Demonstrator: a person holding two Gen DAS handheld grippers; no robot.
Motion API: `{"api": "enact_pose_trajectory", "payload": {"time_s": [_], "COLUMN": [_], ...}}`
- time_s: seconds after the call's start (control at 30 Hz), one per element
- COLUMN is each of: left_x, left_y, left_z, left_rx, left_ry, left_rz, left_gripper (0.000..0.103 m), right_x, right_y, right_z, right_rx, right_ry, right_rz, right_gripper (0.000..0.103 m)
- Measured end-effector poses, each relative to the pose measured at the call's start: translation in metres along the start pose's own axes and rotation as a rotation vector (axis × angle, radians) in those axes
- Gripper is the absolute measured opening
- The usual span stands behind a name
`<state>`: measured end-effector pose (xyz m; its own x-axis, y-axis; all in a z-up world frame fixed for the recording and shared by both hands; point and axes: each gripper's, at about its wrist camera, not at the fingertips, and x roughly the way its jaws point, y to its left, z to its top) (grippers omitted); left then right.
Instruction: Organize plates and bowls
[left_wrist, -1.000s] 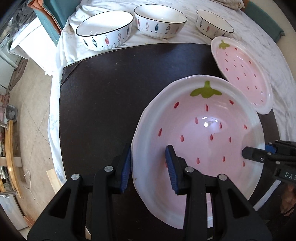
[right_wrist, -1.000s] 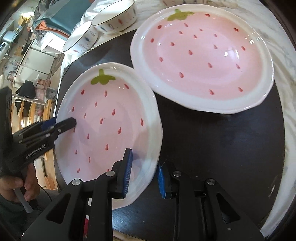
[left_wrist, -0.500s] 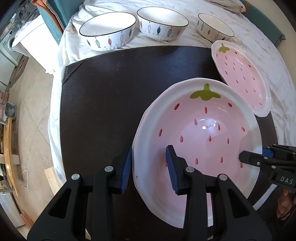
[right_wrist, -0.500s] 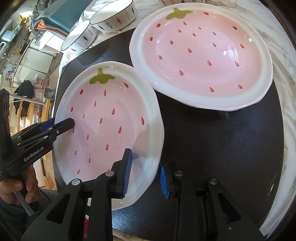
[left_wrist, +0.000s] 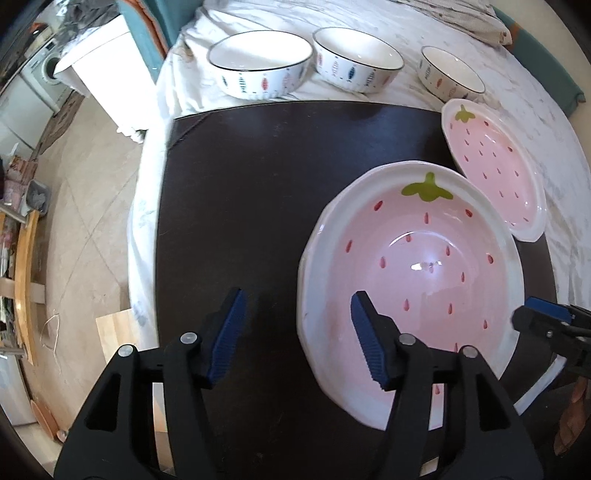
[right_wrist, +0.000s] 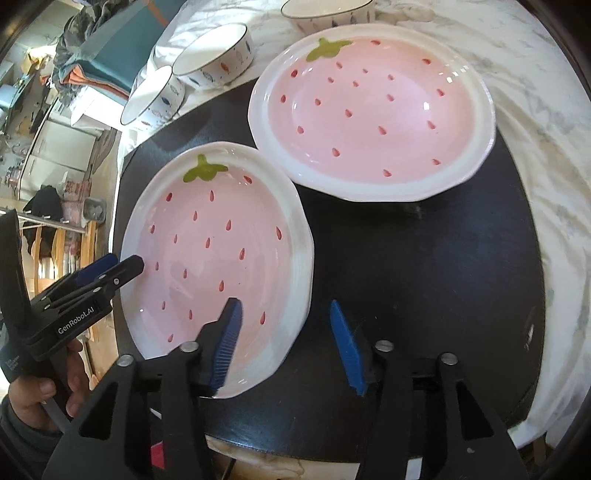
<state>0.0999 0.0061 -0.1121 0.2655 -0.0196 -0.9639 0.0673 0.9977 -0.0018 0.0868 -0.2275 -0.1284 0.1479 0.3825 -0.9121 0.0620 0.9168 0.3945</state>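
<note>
- Both grippers have just been opening, letting go of the near strawberry plate (left_wrist: 417, 280); the left gripper (left_wrist: 295, 336) stands about half spread, its pads astride the plate's left rim but clear of it; the right gripper (right_wrist: 286, 343) is likewise parted across the right rim, pressing on nothing.
- The near strawberry plate rests on the dark mat (left_wrist: 236, 192), close to the mat's near edge and right of its middle; it appears to lie flat.
- The second strawberry plate (right_wrist: 373, 122) sits at the mat's far right corner, half on the white cloth (left_wrist: 517, 66), its rim just beside the near plate's far rim; whether they touch I cannot tell.
- Three fish-pattern bowls (left_wrist: 260, 64) line the cloth beyond the mat's far edge, well apart from the plates.
- Step in hand, as I judge it: finishing the release and drawing away; lift each tool straight up so no pad catches a rim and drags the plate.
- Keep the jaws spread until well above the rim; ceramic on a smooth mat will likely slide at a small nudge.
- If the plates are to be stacked next, take the far one by opposite rims and lower it level.
</note>
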Motion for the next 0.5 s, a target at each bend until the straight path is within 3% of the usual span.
{"api": "enact_pose_trajectory", "payload": {"time_s": [0.2, 0.37, 0.5], "left_x": [-0.015, -0.047, -0.066], "left_y": [0.008, 0.009, 0.009], "left_z": [-0.011, -0.017, -0.013], "left_rx": [-0.03, -0.061, -0.098], "left_ry": [-0.047, -0.163, -0.185], "left_rz": [0.04, 0.133, 0.11], "left_gripper": [0.056, 0.056, 0.057], "right_x": [-0.016, -0.037, -0.055], "right_y": [0.002, 0.003, -0.002], "right_z": [-0.003, -0.001, 0.007], "right_rx": [0.009, -0.003, -0.001], "right_ry": [-0.032, -0.065, -0.099], "right_rz": [-0.002, 0.012, 0.035], "right_gripper": [0.067, 0.067, 0.067]}}
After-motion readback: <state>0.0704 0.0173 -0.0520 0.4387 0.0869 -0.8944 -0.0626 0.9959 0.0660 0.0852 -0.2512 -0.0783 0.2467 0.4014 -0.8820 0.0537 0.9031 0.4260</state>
